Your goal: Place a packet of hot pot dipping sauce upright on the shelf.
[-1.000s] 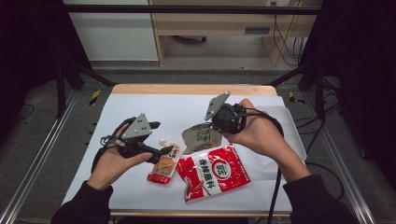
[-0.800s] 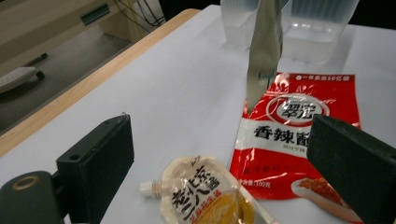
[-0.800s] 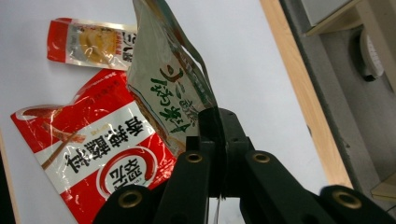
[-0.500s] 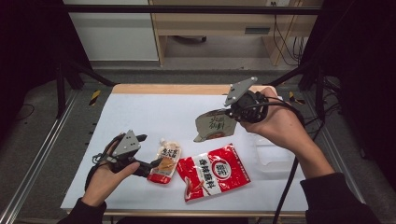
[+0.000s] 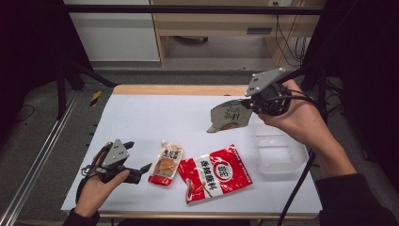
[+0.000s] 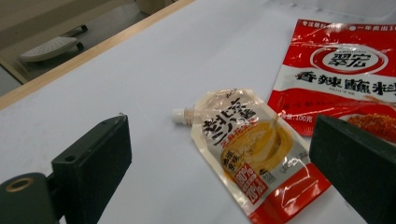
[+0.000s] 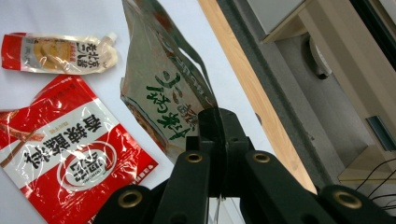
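- The left gripper (image 5: 136,162) rests low at the near left of the white table (image 5: 155,117), held in the person's left hand (image 5: 96,188); its jaws stand wide apart with nothing between them, and they aim toward the spouted pouch
- In the left gripper view the two black jaws frame that pouch from either side without touching it
- The spouted sauce pouch (image 5: 166,162) lies flat on the table just right of the left gripper, its white cap pointing away from the person and its red bottom edge toward the person
- The red seasoning packet (image 5: 216,173) lies flat beside the spouted pouch, on its right, tilted, with white lettering and a round emblem on its face; the two touch or nearly touch at their near corners, I cannot tell which
- The grey-green foil bag (image 5: 231,115) hangs in the air above the table's right half, well apart from the two packets lying below it
- The right gripper (image 5: 256,104) has its jaws pressed together on an edge of that bag, as the right gripper view shows; the person's right hand (image 5: 294,117) holds it raised
- A clear plastic container (image 5: 277,150) sits on the table at the right edge, beneath the right hand and just right of the red packet
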The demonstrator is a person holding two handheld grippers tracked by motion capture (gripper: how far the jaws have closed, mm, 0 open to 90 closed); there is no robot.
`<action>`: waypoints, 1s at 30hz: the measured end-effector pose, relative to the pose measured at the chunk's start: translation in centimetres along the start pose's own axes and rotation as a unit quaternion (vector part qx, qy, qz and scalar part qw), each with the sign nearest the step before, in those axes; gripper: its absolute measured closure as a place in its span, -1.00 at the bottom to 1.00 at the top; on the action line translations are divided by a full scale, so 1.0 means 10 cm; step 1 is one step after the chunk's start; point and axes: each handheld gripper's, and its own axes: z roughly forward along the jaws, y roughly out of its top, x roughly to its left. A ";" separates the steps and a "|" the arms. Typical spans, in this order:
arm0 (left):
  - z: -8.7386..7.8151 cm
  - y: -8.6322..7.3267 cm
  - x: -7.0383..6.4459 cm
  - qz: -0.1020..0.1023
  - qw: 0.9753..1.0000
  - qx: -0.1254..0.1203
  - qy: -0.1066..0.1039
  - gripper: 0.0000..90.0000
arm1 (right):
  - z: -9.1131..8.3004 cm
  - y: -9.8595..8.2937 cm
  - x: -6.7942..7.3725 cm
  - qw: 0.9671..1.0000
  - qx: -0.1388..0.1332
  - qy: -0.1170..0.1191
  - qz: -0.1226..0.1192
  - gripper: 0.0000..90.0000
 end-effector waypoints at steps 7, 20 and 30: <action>-0.13 -0.19 0.06 -0.019 1.000 -0.009 0.024 -0.88 | -0.15 -0.09 -0.10 1.000 0.004 -0.017 0.008 1.00; -0.17 -0.49 0.18 -0.062 0.996 -0.013 0.060 -0.88 | -0.31 -0.39 -0.33 0.998 0.007 -0.050 0.035 1.00; -0.17 -0.54 0.19 -0.065 0.996 -0.011 0.063 -0.88 | -0.23 -0.74 -0.56 0.995 0.024 -0.076 0.066 1.00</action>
